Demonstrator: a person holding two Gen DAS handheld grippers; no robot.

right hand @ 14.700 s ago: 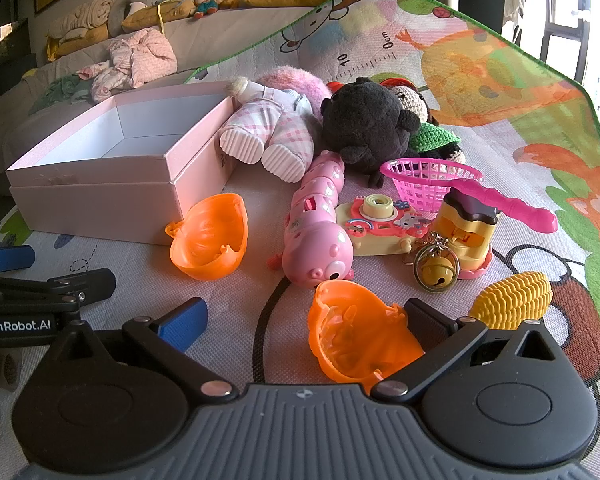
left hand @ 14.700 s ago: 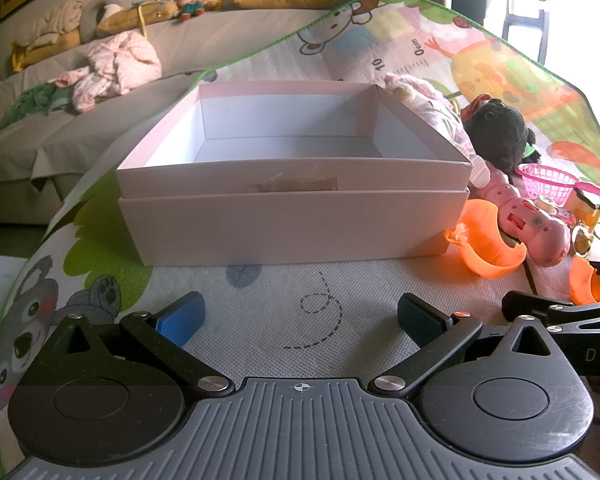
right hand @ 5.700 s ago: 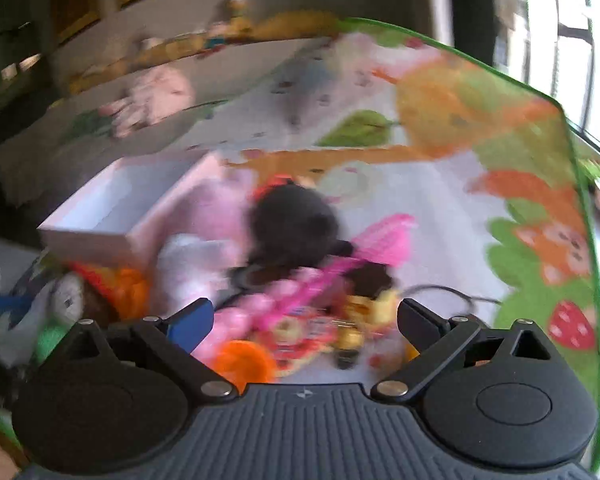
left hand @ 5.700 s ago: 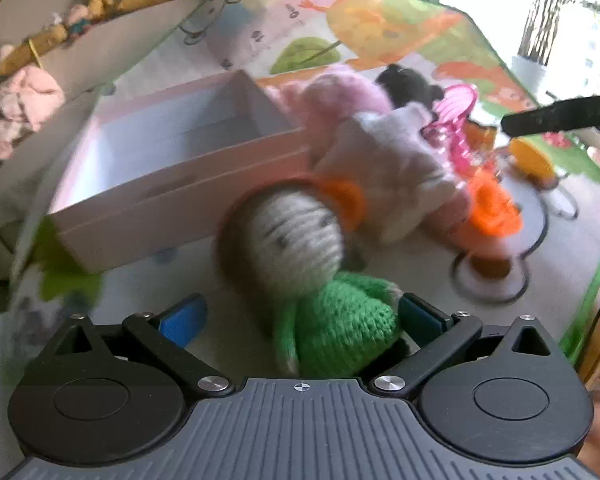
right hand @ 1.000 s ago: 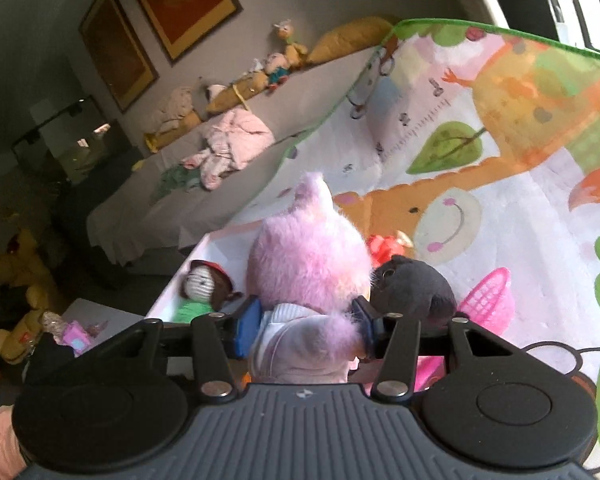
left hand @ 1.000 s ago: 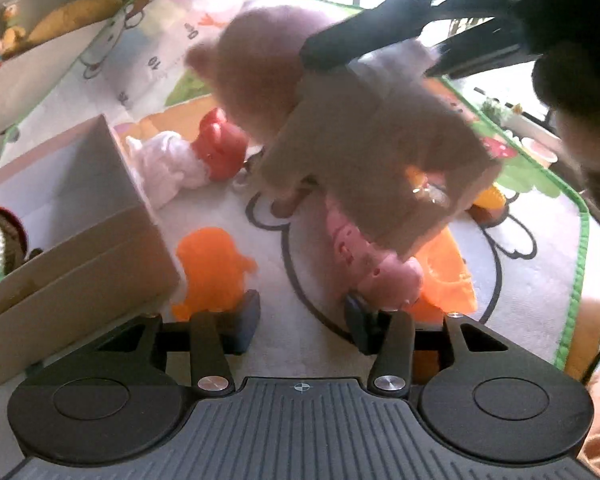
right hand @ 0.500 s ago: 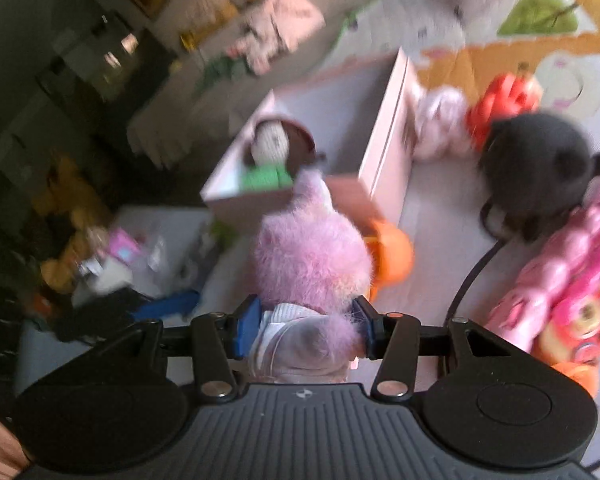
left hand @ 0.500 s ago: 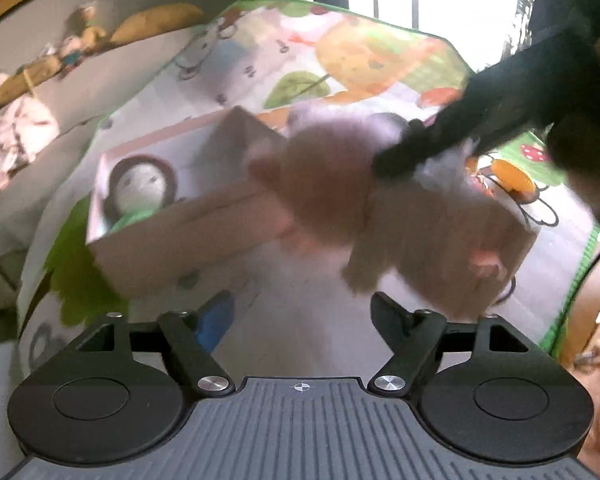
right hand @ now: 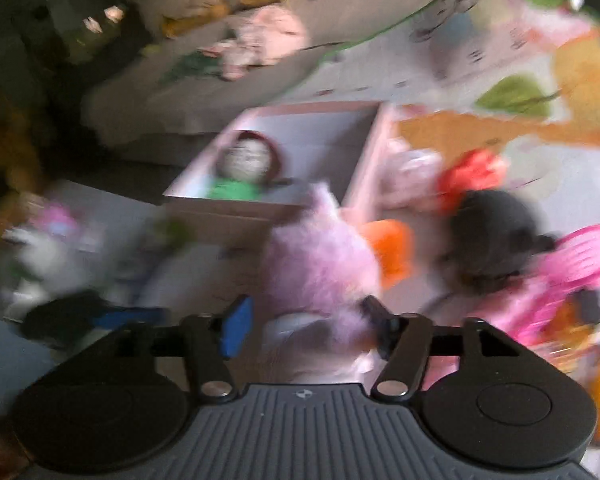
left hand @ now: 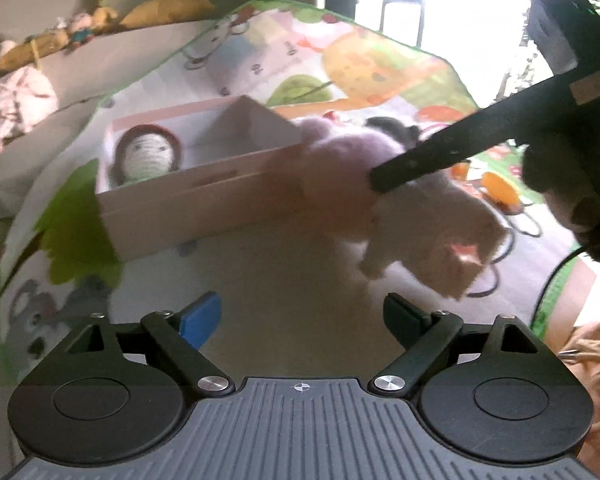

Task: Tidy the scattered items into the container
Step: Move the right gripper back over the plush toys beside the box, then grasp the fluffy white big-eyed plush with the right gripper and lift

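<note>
A pink box (left hand: 204,196) stands on the play mat, with a crocheted doll (left hand: 146,156) in a green dress lying inside; both also show in the right wrist view, the box (right hand: 364,168) and the doll (right hand: 246,164). My right gripper (right hand: 304,322) is shut on a pink-haired doll (right hand: 320,264) and holds it in the air, just in front of the box's near right corner. In the left wrist view that doll (left hand: 400,208) hangs from the right gripper's finger. My left gripper (left hand: 302,312) is open and empty, low over the mat in front of the box.
To the right of the box lie a black plush (right hand: 496,232), an orange shell (right hand: 392,248), a red toy (right hand: 472,172), a pink basket (right hand: 584,252) and other small toys. A sofa (left hand: 60,68) with clothes and plush toys runs behind the mat.
My right gripper has swung the pink-haired doll toward the box's near right corner. My left gripper has opened wider and stays in front of the box.
</note>
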